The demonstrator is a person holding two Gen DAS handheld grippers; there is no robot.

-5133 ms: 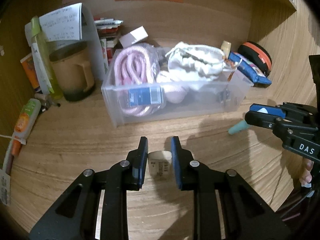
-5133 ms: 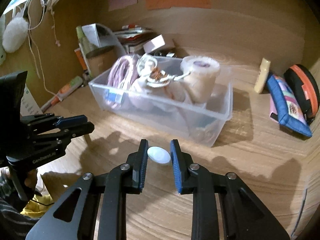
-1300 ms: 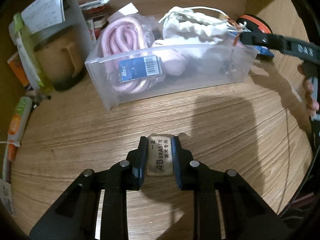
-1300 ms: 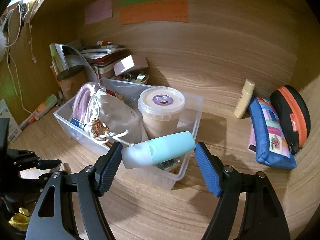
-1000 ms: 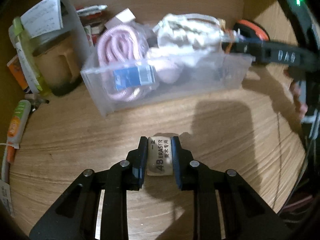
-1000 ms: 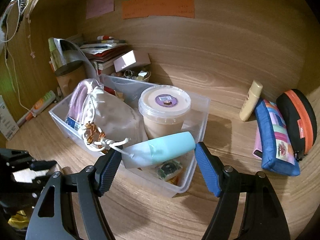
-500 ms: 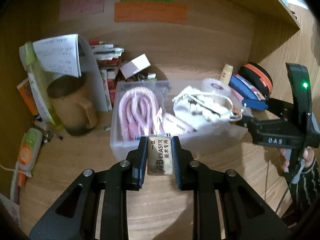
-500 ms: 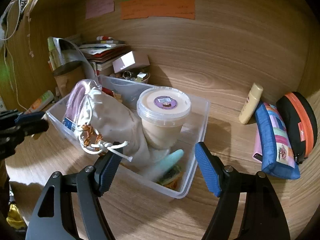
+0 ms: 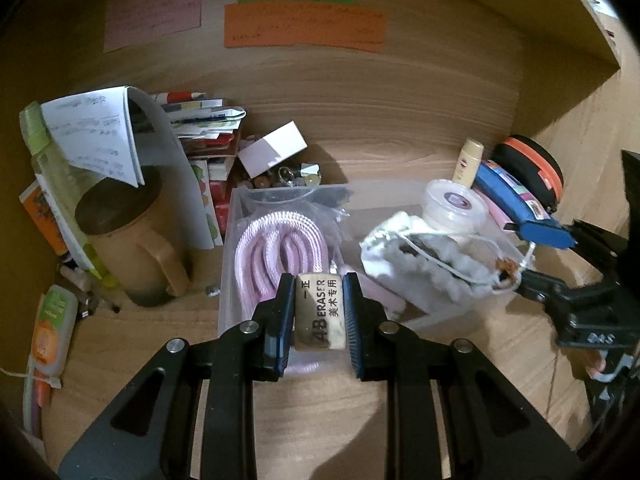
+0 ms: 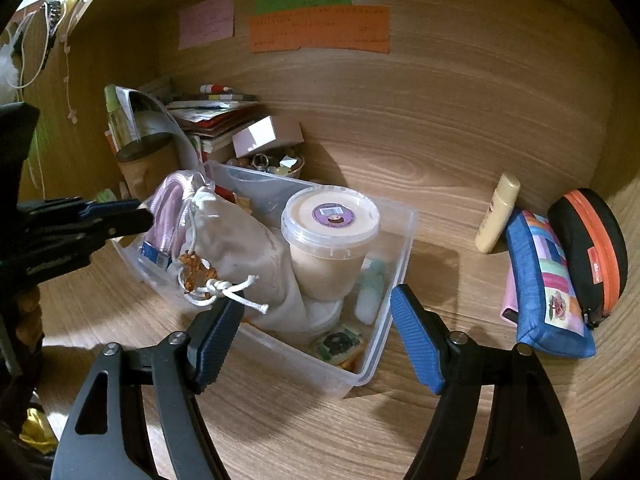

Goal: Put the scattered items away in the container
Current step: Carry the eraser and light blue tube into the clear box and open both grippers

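Observation:
My left gripper point(image 9: 319, 294) is shut on a beige eraser point(image 9: 320, 312) with black print, held above the near wall of the clear plastic container point(image 9: 228, 280). Inside the container lie a pink rope point(image 9: 276, 248), a white drawstring bag point(image 10: 236, 248), a lidded tub point(image 10: 330, 236) and a pale teal tube point(image 10: 370, 288). My right gripper point(image 10: 316, 312) stands open and empty over the container's point(image 10: 400, 272) near right corner. The left gripper point(image 10: 120, 212) shows at the left edge of the right wrist view, and the right gripper point(image 9: 532, 256) at the right of the left wrist view.
A brown mug point(image 9: 132, 252) with papers stands left of the container. Books and a white box point(image 9: 272, 150) sit behind it. A cream tube point(image 10: 498, 212), a blue pencil case point(image 10: 548, 284) and a black-orange pouch point(image 10: 588, 248) lie to the right. A tube point(image 9: 50, 328) lies far left.
My left gripper has lifted the eraser off the desk and carried it toward the container. The right gripper let the teal tube drop into the container and stayed in place.

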